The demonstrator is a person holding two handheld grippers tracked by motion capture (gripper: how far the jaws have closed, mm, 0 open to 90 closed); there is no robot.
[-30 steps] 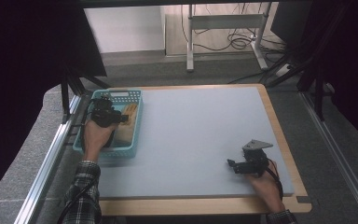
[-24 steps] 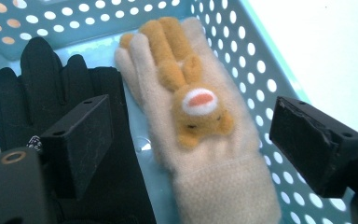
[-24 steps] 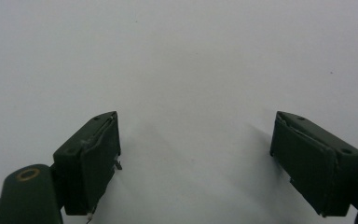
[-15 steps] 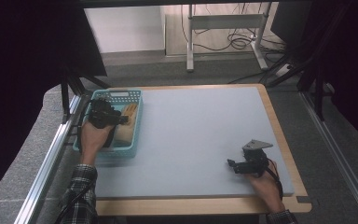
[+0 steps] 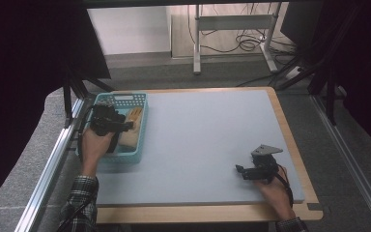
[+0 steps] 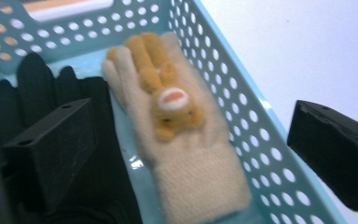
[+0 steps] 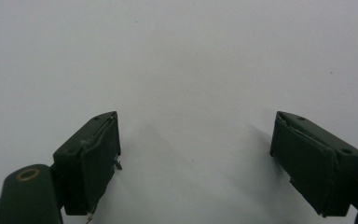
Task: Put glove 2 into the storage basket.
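A light blue perforated basket stands at the table's left edge. In it lie a cream knitted glove with an orange plush animal on it and, beside it, a black glove. My left gripper hovers over the basket; its jaws have just been opening and stand wide apart. The cream glove lies loose below and between them, not gripped. In the high view the left gripper points right across the basket. My right gripper rests open near the table's front right, with bare mat between its jaws.
A pale blue-grey mat covers the table, framed by a wooden border. A metal rail runs along the left side. Behind the table are a desk frame and floor cables.
The left hand has shifted only slightly over the basket. The right hand and its gripper have stayed where they were.
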